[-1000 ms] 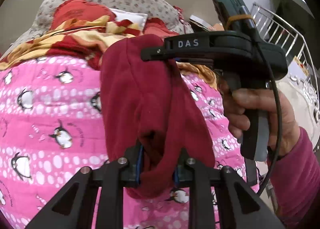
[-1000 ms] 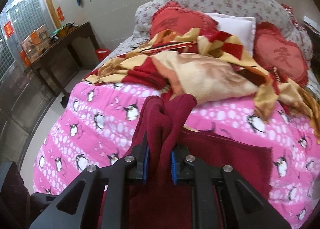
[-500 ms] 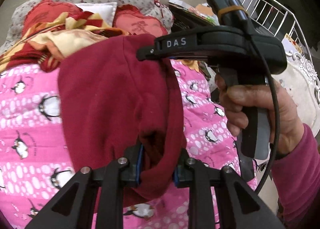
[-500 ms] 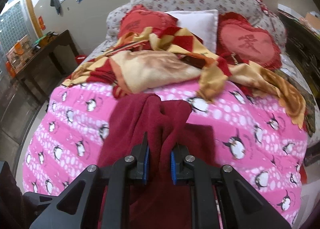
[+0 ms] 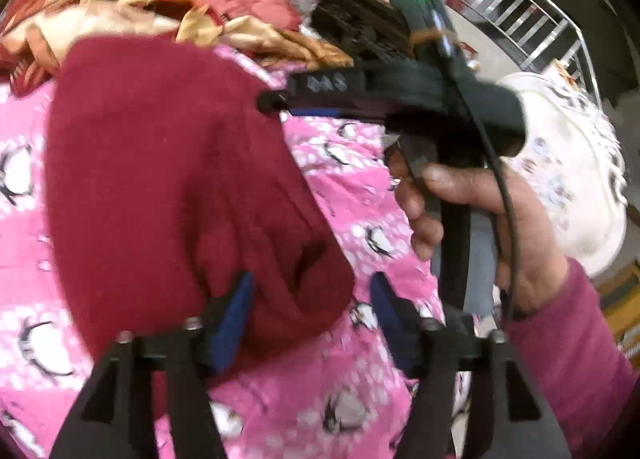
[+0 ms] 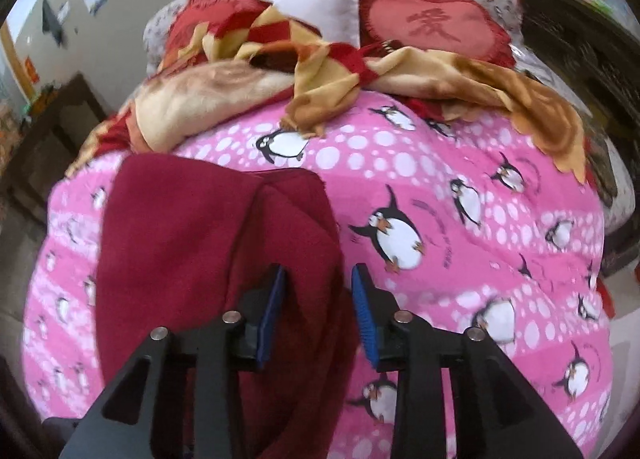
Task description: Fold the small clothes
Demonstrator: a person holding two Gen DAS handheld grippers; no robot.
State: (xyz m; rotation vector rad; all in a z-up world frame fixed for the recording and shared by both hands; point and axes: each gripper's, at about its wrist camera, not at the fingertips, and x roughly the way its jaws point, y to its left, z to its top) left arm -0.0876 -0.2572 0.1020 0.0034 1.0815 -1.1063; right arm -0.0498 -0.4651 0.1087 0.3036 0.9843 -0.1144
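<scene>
A dark red garment (image 5: 168, 179) lies folded over on the pink penguin quilt (image 5: 352, 195). My left gripper (image 5: 310, 303) is open, its blue pads apart around the garment's near corner. In the right wrist view the same garment (image 6: 192, 243) lies left of centre on the quilt (image 6: 460, 187). My right gripper (image 6: 318, 301) is open, with a fold of the cloth lying loose between its pads. The right gripper also shows from the side in the left wrist view (image 5: 272, 103), held by a hand at the garment's far edge.
A crumpled red-and-gold blanket (image 6: 304, 71) and heart-shaped red cushions (image 6: 432, 27) lie at the bed's head. A dark wooden table (image 6: 48, 131) stands left of the bed. A metal railing (image 5: 516, 19) and a white cloth (image 5: 568, 179) are at the right.
Both grippers have opened and let go of the red garment, which was pinched in each. The garment has come down onto the quilt, folded over.
</scene>
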